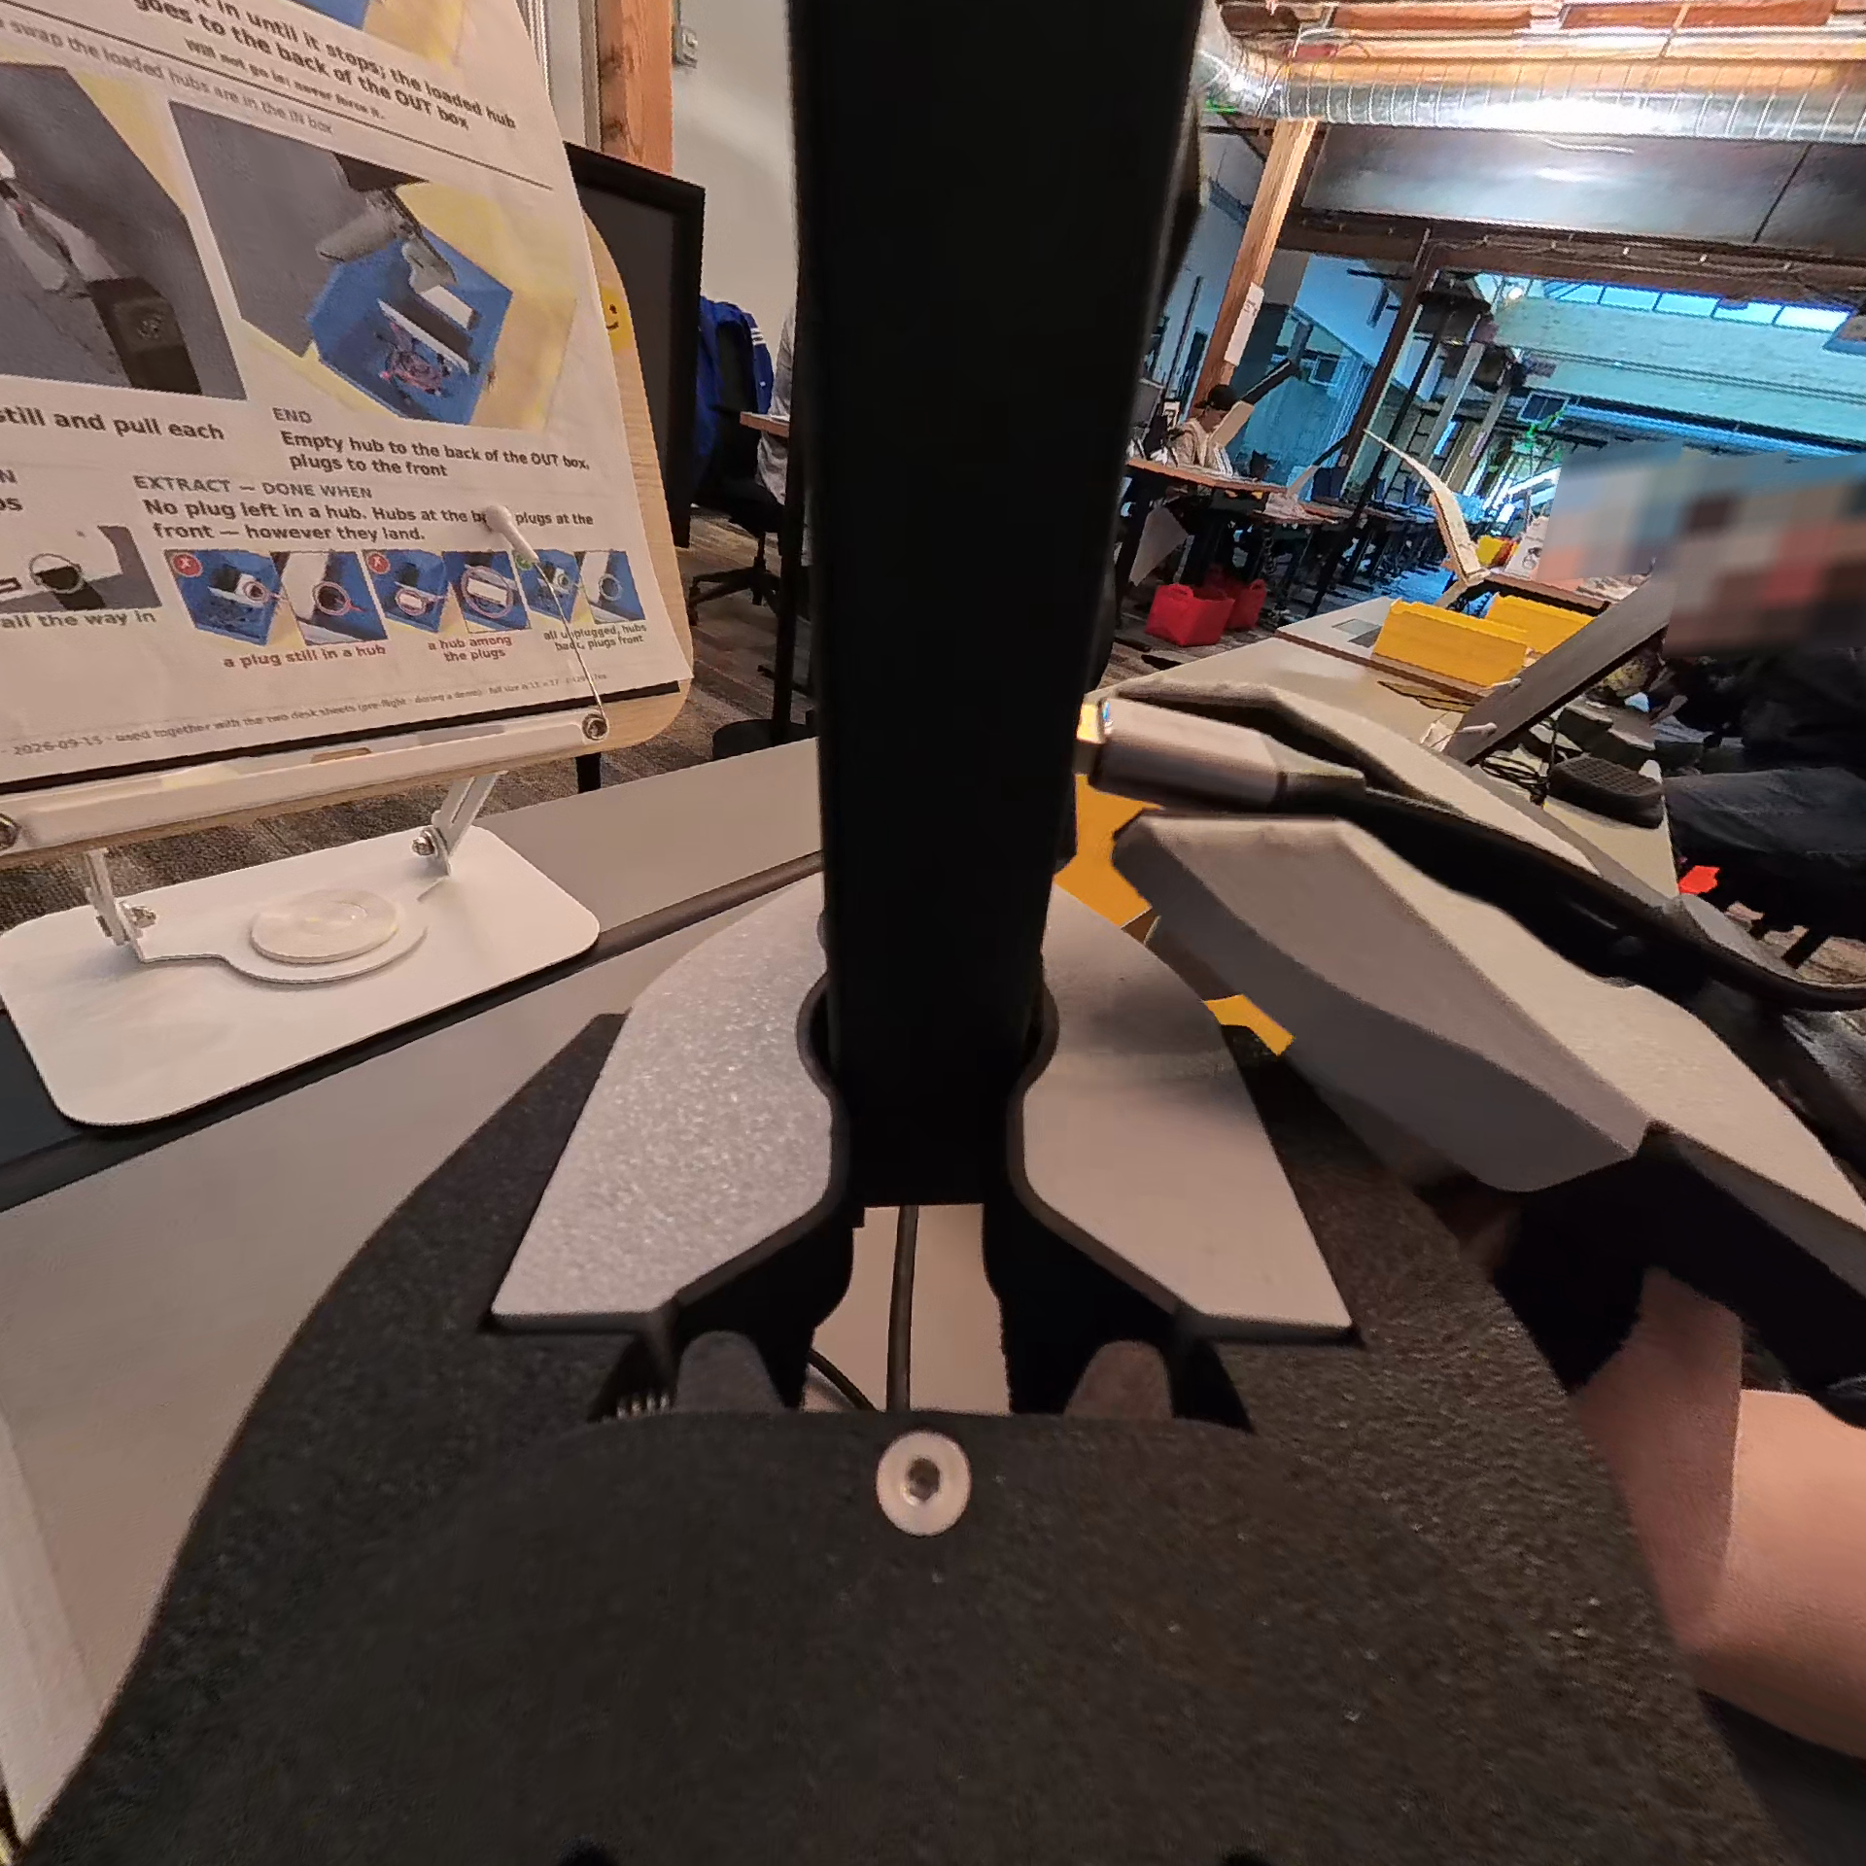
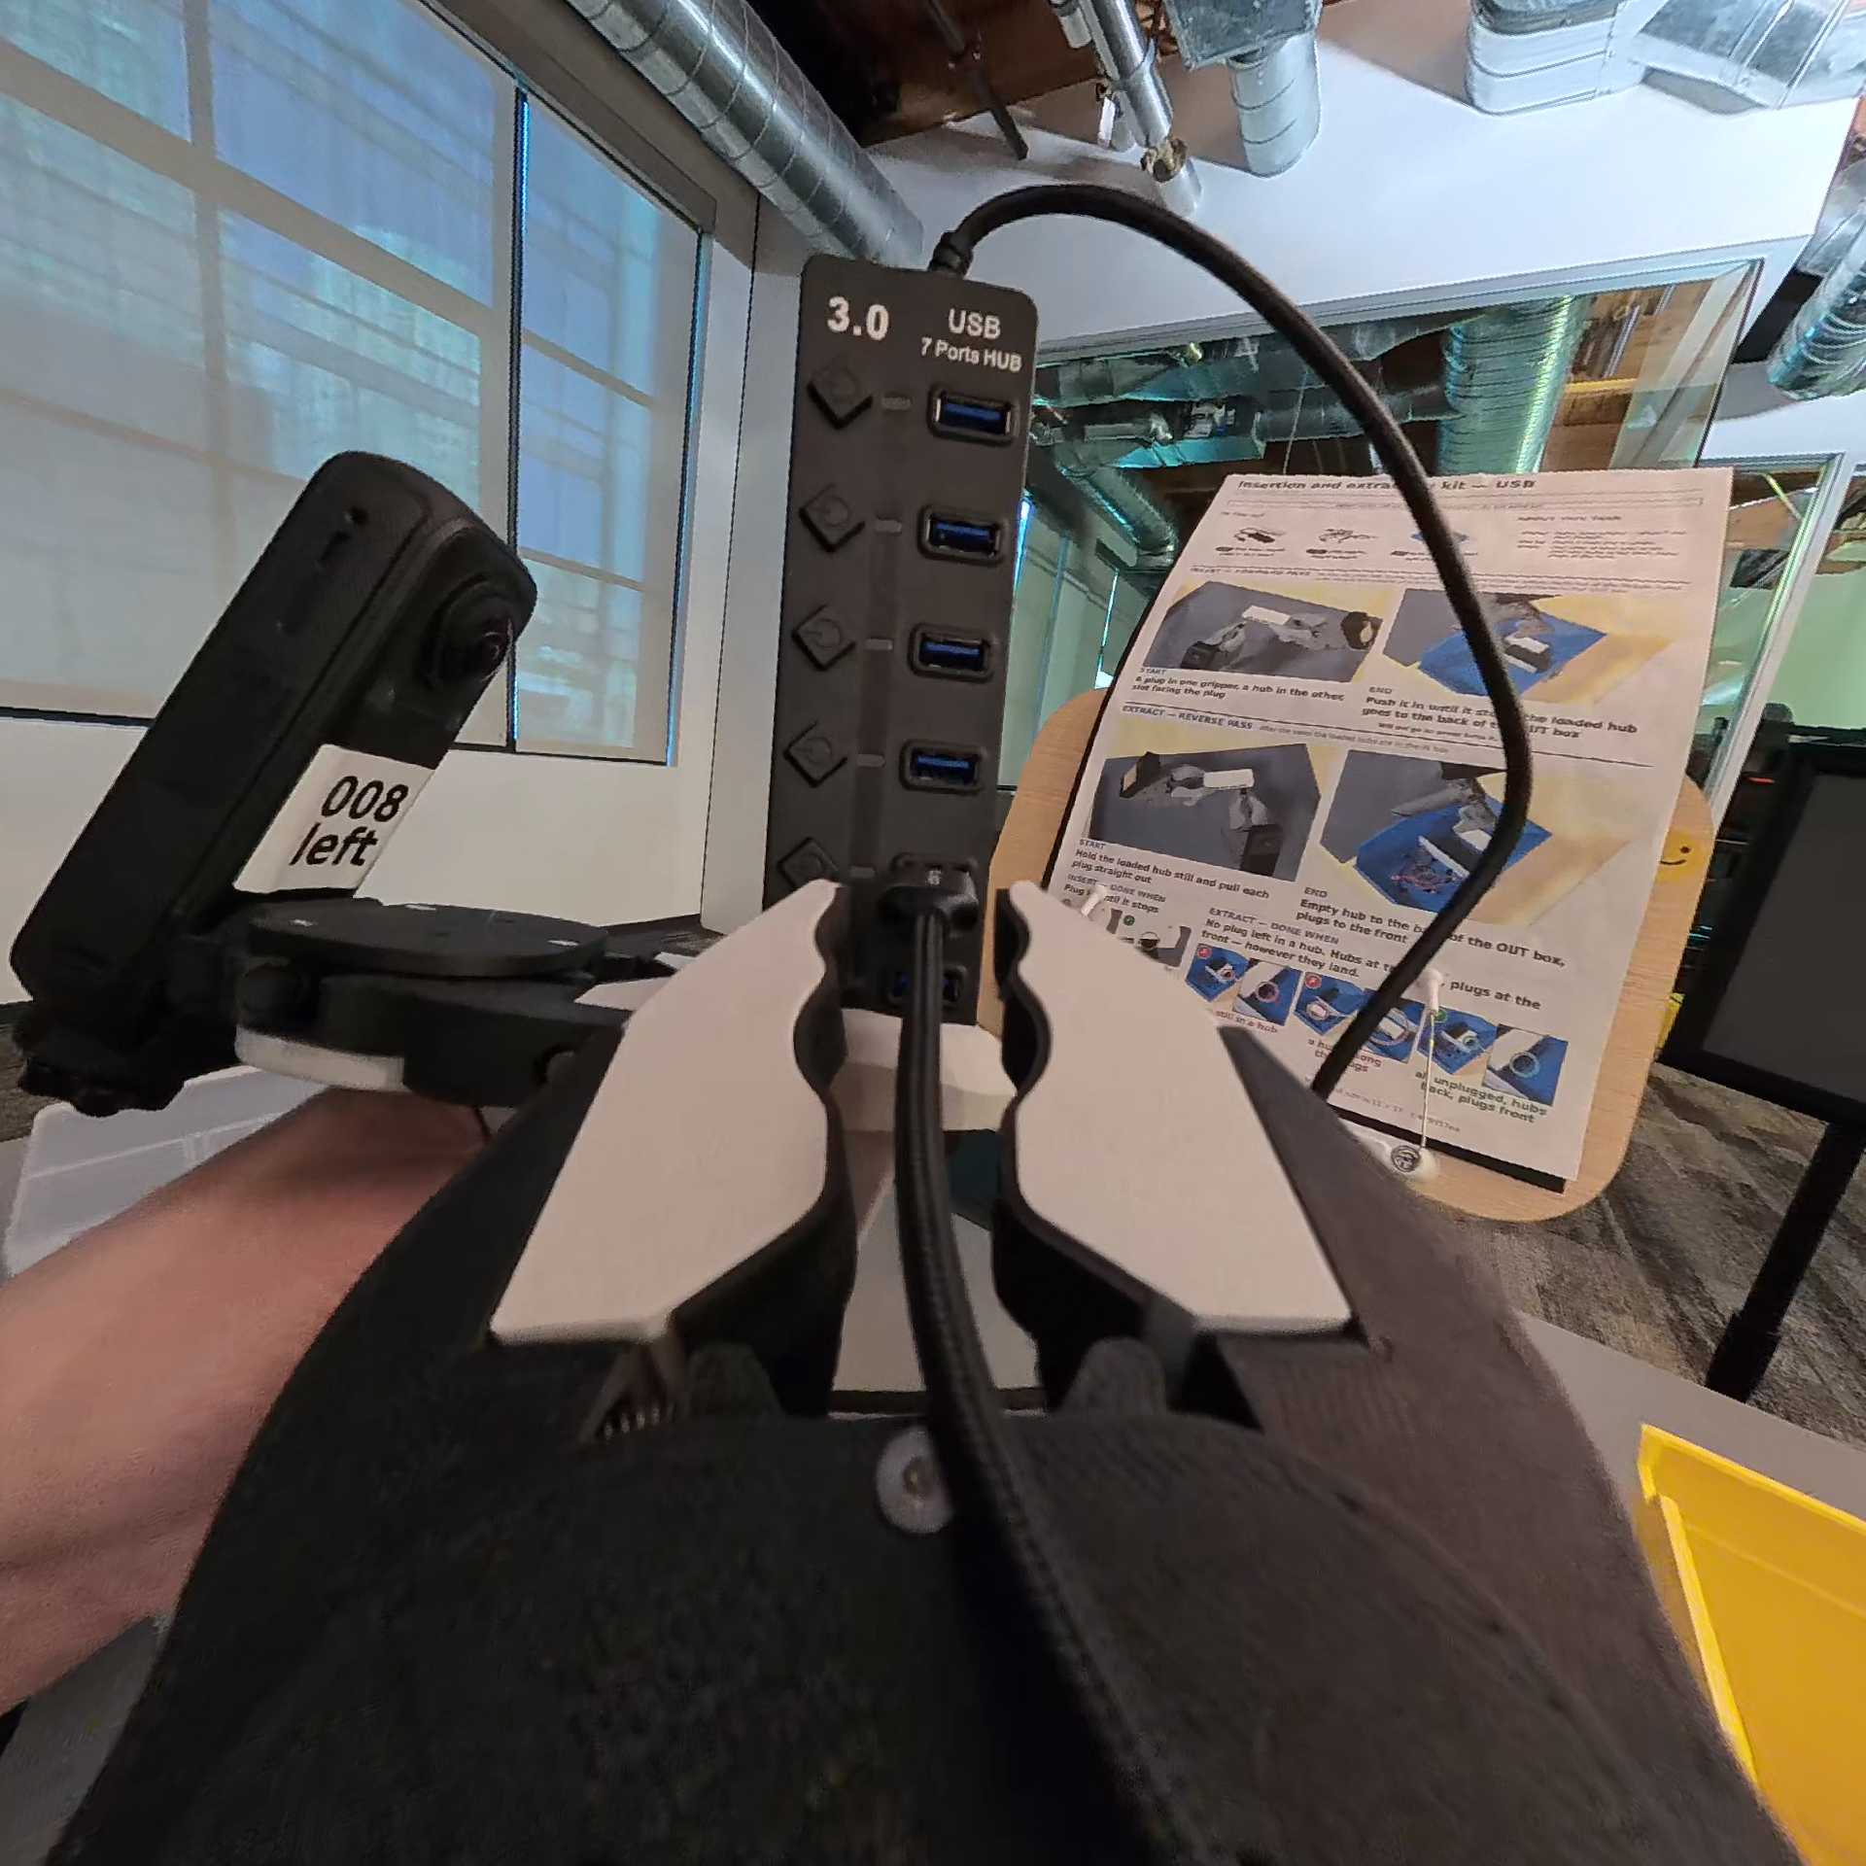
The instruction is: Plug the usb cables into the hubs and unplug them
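**Plug near the port, not yet seated**

The left gripper pinches the tall black plastic 7-port USB hub upright. The right gripper clamps the grey metal USB plug beside it. A tilted approach could jam the plug.

Printed instruction sheet on a wooden easel board with white metal base (standing on the grey table); yellow bin at near right; yellow bins and red containers farther back.
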The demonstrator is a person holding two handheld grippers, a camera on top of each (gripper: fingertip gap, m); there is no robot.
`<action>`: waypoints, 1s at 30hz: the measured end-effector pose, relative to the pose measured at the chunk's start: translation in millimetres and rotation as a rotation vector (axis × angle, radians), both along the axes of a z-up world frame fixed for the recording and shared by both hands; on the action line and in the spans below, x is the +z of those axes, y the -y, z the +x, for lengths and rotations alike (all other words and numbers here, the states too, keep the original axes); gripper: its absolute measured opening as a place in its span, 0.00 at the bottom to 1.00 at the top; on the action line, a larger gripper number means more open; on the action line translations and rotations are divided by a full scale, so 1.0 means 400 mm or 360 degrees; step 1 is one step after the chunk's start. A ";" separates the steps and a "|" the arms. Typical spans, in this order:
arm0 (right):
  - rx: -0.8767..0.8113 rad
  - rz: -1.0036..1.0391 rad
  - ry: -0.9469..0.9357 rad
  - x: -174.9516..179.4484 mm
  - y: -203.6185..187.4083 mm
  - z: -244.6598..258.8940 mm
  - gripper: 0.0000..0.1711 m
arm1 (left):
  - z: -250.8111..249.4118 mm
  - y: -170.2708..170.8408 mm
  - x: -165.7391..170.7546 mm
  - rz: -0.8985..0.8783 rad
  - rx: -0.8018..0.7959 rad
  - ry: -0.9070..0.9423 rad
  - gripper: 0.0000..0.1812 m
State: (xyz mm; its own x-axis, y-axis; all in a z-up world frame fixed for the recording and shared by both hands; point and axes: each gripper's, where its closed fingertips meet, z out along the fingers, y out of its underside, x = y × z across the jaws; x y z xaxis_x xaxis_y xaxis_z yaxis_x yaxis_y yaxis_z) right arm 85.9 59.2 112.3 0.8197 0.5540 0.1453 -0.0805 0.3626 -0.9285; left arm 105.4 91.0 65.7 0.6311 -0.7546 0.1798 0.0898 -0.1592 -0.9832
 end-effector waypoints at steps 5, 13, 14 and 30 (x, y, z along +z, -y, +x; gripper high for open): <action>-0.0005 -0.0004 0.0007 0.000 -0.002 0.002 0.14 | 0.000 0.000 -0.001 0.0002 0.0002 -0.0004 0.14; 0.0005 -0.0025 0.0002 -0.001 -0.004 0.005 0.11 | 0.002 -0.001 -0.004 0.0002 0.0005 -0.0017 0.14; 0.0004 -0.0023 0.0004 -0.001 -0.004 0.005 0.11 | 0.002 -0.001 -0.005 0.0002 0.0004 -0.0020 0.14; 0.0129 -0.0197 0.0037 -0.013 -0.018 0.005 0.11 | -0.004 -0.014 -0.018 -0.0004 0.0003 -0.0050 0.14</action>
